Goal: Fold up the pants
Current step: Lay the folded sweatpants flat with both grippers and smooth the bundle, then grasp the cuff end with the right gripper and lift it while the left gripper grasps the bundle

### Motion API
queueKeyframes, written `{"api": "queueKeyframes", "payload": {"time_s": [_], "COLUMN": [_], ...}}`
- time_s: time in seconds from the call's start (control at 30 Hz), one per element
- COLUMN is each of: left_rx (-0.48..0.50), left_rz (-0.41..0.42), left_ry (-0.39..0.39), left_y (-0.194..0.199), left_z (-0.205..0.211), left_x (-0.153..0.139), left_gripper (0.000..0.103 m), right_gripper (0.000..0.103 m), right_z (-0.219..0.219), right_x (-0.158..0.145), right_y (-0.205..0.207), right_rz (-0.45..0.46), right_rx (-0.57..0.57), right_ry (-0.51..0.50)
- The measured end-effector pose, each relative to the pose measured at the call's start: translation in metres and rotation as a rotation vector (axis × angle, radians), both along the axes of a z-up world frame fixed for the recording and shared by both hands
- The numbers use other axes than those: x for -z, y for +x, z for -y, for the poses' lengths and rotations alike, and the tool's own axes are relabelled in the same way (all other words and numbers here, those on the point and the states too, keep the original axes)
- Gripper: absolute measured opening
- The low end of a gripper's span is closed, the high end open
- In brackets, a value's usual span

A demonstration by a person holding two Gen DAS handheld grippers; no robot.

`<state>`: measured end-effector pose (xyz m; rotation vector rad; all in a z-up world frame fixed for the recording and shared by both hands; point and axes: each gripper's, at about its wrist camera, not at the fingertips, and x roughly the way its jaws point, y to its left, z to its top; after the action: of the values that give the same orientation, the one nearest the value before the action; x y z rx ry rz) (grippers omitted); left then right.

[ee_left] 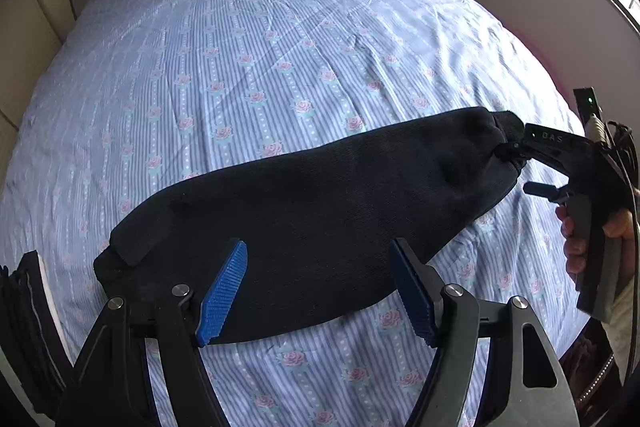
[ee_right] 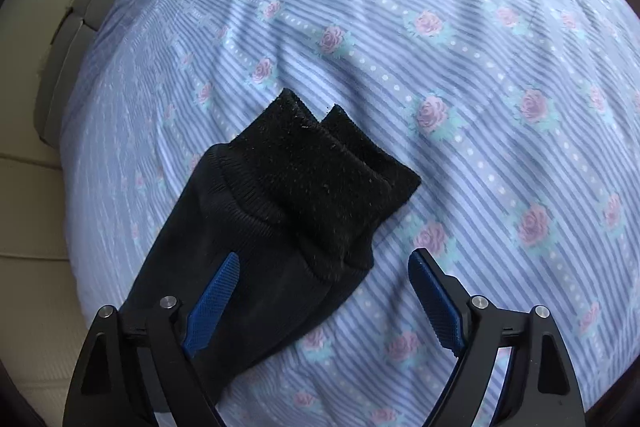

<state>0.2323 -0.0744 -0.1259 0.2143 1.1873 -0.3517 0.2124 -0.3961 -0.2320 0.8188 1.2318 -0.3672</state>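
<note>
Black pants (ee_left: 304,203), legs stacked lengthwise on bed (ee_left: 280,39); left claw (ee_left: 320,291) and right claw (ee_right: 324,301) both released; pinch both cuff layers (ee_right: 320,179) together before folding

The letters "DAS" stand embossed on the right hand-held gripper (ee_left: 520,163).
</note>
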Motion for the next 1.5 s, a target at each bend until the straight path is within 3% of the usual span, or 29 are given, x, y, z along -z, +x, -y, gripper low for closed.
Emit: {"api": "queueKeyframes", "payload": {"time_s": [0.23, 0.27, 0.3, 0.33, 0.4, 0.5, 0.7, 0.9, 1.03, 1.2, 1.3, 1.33, 1.43, 1.5], "left_rx": [0.004, 0.007, 0.008, 0.006, 0.002, -0.012, -0.026, 0.018, 0.052, 0.042, 0.021, 0.009, -0.048, -0.065], "left_rz": [-0.031, -0.036, -0.040, -0.044, -0.053, -0.061, -0.083, -0.179, -0.232, -0.321, -0.331, -0.299, -0.248, -0.281], "left_ry": [0.033, 0.035, 0.035, 0.032, 0.025, 0.021, 0.005, -0.106, -0.144, -0.135, -0.182, -0.240, -0.317, -0.367], "left_y": [0.000, -0.001, -0.001, -0.001, -0.001, 0.002, 0.012, 0.011, 0.011, 0.017, 0.026, 0.032, 0.057, 0.071], "left_z": [0.007, 0.009, 0.010, 0.010, 0.009, 0.004, -0.007, 0.018, 0.043, 0.054, 0.045, 0.038, 0.020, 0.014], "left_x": [0.014, 0.016, 0.017, 0.018, 0.020, 0.023, 0.033, 0.050, 0.065, 0.096, 0.085, 0.071, 0.053, 0.056], "left_gripper": [0.072, 0.072, 0.072, 0.072, 0.072, 0.068, 0.053, 0.038, 0.037, 0.038, 0.037, 0.038, 0.039, 0.031], "right_gripper": [0.092, 0.088, 0.069, 0.058, 0.042, 0.031, 0.030, 0.030, 0.030, 0.030, 0.030, 0.030, 0.030, 0.030], "right_z": [0.009, 0.010, 0.011, 0.011, 0.020, 0.026, 0.024, 0.022, 0.005, -0.022, -0.047, -0.055, -0.066, -0.068], "right_x": [0.031, 0.033, 0.033, 0.033, 0.034, 0.021, -0.034, -0.071, -0.101, -0.126, -0.137, -0.144, -0.159, -0.164], "right_y": [0.011, 0.013, 0.013, 0.013, 0.014, 0.007, -0.014, -0.019, -0.020, -0.014, -0.008, -0.007, -0.008, -0.012], "right_rz": [-0.006, 0.001, 0.015, 0.039, 0.048, 0.052, 0.101, 0.108, 0.144, 0.182, 0.181, 0.191, 0.213, 0.213], "right_rx": [-0.002, -0.001, -0.002, -0.014, -0.009, 0.002, -0.020, -0.093, -0.153, -0.245, -0.316, -0.342, -0.371, -0.369], "right_ry": [0.050, 0.056, 0.058, 0.082, 0.108, 0.097, -0.013, -0.119, -0.170, -0.199, -0.282, -0.304, -0.324, -0.339]}}
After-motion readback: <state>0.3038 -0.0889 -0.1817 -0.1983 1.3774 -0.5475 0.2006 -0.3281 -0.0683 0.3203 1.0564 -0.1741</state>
